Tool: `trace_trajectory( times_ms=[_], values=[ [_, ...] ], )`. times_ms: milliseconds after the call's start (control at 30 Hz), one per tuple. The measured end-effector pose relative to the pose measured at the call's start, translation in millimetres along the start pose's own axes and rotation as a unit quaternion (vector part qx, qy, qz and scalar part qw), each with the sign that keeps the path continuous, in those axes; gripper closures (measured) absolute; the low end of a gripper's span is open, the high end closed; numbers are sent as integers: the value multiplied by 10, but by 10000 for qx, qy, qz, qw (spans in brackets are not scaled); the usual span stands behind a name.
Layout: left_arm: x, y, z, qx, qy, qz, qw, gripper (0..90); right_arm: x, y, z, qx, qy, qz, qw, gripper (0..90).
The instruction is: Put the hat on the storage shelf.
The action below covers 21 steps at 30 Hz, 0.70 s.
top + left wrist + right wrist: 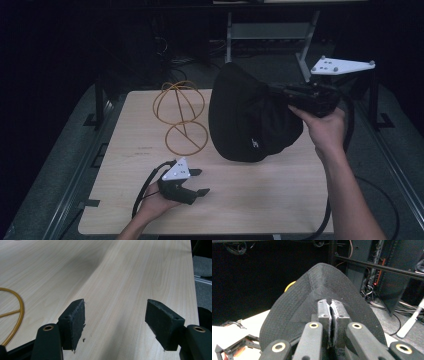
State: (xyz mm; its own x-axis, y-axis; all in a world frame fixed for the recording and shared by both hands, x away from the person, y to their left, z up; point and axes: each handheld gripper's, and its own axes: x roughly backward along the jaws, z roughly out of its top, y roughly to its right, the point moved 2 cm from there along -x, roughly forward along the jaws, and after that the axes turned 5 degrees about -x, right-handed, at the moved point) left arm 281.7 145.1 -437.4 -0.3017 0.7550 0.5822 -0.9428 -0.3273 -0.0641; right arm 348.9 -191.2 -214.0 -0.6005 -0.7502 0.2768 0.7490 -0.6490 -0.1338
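Note:
A black cap (247, 117) hangs above the right half of the wooden table (250, 200), held up by my right gripper (285, 95), which is shut on its fabric. In the right gripper view the jaws pinch the black cap (297, 307) at my right gripper (331, 305). A yellow wire hat stand (179, 117) rises left of the cap; part of the stand's base ring (15, 315) shows in the left gripper view. My left gripper (199, 182) rests low near the table's front, open, nothing between its pads (75, 320).
A metal frame (270, 35) and dark cables stand on the floor behind the table. Bare wood stretches ahead of the left gripper to the table's right edge (193, 290).

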Motion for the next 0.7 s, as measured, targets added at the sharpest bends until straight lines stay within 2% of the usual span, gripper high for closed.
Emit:
trace_trajectory(
  times_ms=[133,433,700],
  values=[
    [-14,23,5,-109,-29,-13,9999,304,-109,-27,121,69,-39,46,10000,865],
    [-42,28,-3,-49,53,-39,10000,295,-368,-98,342,112,-123,219,9996,866],
    [-72,48,-6,-178,-4,-78,9998,291,-664,-235,570,290,-240,368,9986,866]
  ],
)
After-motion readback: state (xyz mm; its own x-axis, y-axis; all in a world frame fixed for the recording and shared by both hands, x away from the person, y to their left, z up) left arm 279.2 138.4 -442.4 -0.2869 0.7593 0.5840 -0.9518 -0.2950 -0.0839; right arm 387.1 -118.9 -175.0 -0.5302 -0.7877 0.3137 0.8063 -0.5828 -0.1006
